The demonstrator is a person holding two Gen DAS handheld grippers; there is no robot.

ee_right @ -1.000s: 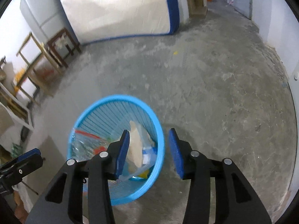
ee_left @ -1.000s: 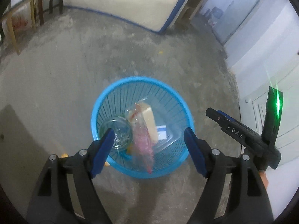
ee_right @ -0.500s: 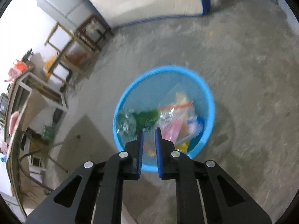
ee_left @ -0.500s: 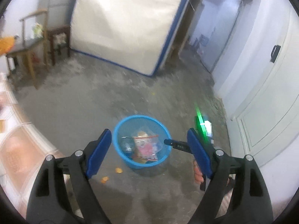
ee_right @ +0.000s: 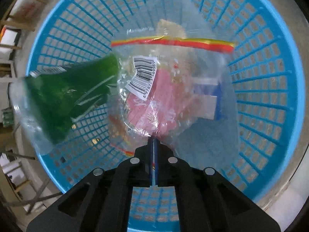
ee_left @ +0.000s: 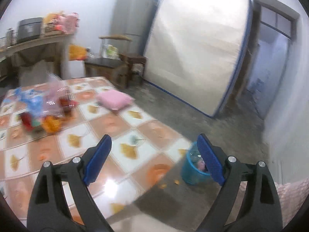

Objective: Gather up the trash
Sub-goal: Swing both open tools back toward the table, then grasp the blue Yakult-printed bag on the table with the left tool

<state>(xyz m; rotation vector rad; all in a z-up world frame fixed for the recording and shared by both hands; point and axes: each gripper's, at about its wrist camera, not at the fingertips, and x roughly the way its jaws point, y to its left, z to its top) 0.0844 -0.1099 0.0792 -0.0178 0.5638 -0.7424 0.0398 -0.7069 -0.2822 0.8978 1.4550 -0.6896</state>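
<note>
In the right wrist view the blue mesh trash basket (ee_right: 266, 89) fills the frame. Inside lie a clear zip bag (ee_right: 170, 81) with a barcode label and pink contents, and a clear bottle with a green label (ee_right: 65, 96). My right gripper (ee_right: 154, 141) is shut, its tips touching the lower edge of the zip bag; I cannot tell if it pinches it. In the left wrist view my left gripper (ee_left: 154, 158) is open and empty above a tiled tabletop (ee_left: 63, 150). A blurred pile of colourful trash (ee_left: 40, 112) lies at its far left. The basket (ee_left: 193, 170) stands on the floor beside it.
A pink cushion (ee_left: 114, 98) lies on the table's far edge. A white mattress (ee_left: 195, 44) leans on the back wall beside a grey fridge (ee_left: 133, 13). Wooden furniture (ee_left: 119, 67) stands behind the table. Orange scraps (ee_left: 170, 183) lie on the concrete floor by the basket.
My left gripper has swung up and away from the basket to face the table. My right gripper has closed and dropped down into the basket.
</note>
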